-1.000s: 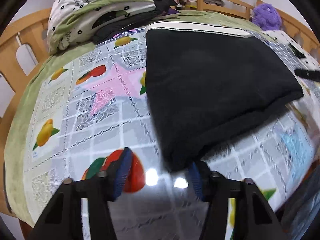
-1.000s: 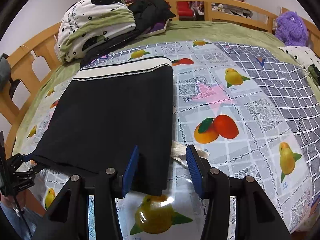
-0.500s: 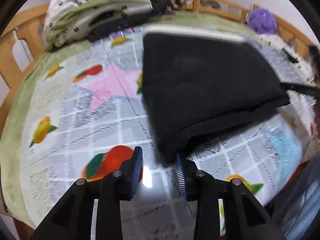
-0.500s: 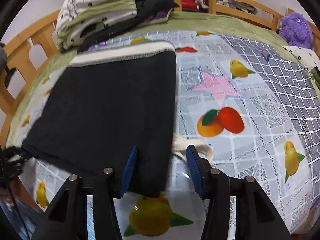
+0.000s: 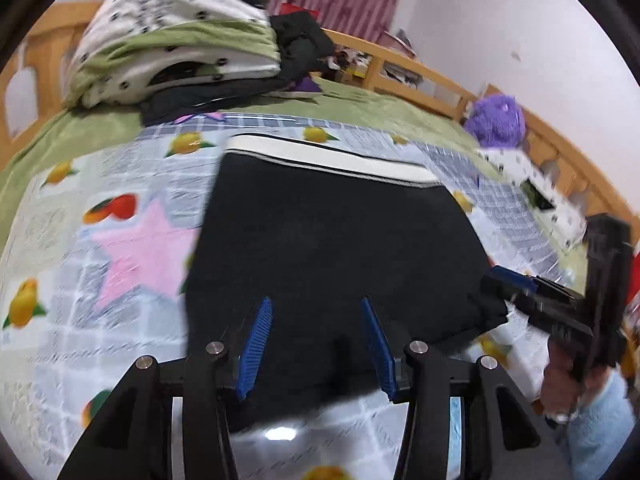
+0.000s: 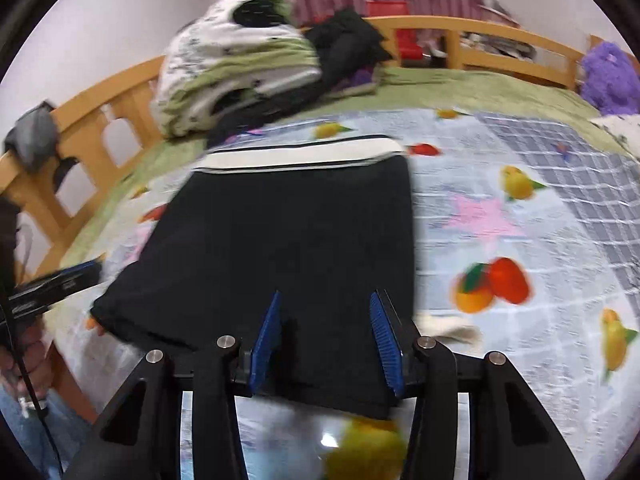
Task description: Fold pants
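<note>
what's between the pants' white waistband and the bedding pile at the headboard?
Bare fruit-print cover and green blanket, nothing else, between waistband and bedding pile; right wrist view.

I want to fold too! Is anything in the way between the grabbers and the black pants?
Nothing visible. The black pants lie flat, right under the open left gripper and right gripper.

Pants flat on mat; bedding pile behind (waistband end).
</note>
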Motion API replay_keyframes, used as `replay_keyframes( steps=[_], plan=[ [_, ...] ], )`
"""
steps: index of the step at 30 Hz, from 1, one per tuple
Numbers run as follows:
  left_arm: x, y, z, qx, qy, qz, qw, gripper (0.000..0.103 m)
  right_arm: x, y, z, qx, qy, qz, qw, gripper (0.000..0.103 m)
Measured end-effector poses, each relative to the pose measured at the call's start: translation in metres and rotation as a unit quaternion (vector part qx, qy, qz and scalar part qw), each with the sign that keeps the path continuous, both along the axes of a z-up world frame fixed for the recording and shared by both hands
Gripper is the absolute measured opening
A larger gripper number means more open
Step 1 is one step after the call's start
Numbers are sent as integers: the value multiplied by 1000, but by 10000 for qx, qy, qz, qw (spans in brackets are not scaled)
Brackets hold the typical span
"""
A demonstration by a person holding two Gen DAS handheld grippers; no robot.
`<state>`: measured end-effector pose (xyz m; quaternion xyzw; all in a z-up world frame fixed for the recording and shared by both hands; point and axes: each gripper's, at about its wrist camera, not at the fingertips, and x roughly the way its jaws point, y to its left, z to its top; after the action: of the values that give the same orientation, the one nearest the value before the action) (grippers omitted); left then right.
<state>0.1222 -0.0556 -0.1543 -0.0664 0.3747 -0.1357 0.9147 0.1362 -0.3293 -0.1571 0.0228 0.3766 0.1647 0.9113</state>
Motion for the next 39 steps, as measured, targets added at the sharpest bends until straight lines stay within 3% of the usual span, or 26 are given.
replay_keyframes(
  steps=[3,5,8,12,14,17,20,22,26,28,31,35,39],
  plan=[
    [6,-38,-20,606,247,-217,9976,45,-5,28,-14,-506,-118,323,9981,47],
    [5,-59,-38,1284,430,-237,9905,45,-8,38,-22,-928,-272,330,9948,47],
    [-8,-61,-39,1727,141,-199,9847,45,-11,33,-24,-1290,-292,301,9908,47],
    [-21,-26,-33,1513,82,111,9884,45,-14,14,-28,-1302,-151,245,9911,47],
    [-24,-7,-35,1525,127,292,9878,45,-19,13,-35,-1569,-93,291,9871,47],
    [-29,14,-34,1176,178,243,9926,45,-23,10,-49,-1815,128,401,9825,47],
    [-36,34,-20,841,-82,440,9955,45,-29,6,-46,-1872,66,493,9811,47],
    [-33,48,-12,447,-114,604,9971,46,-32,0,-34,-1631,-104,532,9851,47],
    [-7,69,-18,-277,186,874,9956,46,-28,-19,-5,-582,-427,288,9970,49],
    [6,71,-27,-381,435,922,9941,45,-18,-23,-4,-336,-387,29,9987,52],
    [22,68,-50,-445,980,1025,9889,46,6,-19,-23,-522,83,-195,9984,53],
    [19,70,-52,-635,1024,999,9877,46,14,-26,-34,-340,319,-276,9985,64],
    [12,68,-53,-531,979,1003,9887,48,23,-44,-39,271,700,-324,9967,65]
  ],
)
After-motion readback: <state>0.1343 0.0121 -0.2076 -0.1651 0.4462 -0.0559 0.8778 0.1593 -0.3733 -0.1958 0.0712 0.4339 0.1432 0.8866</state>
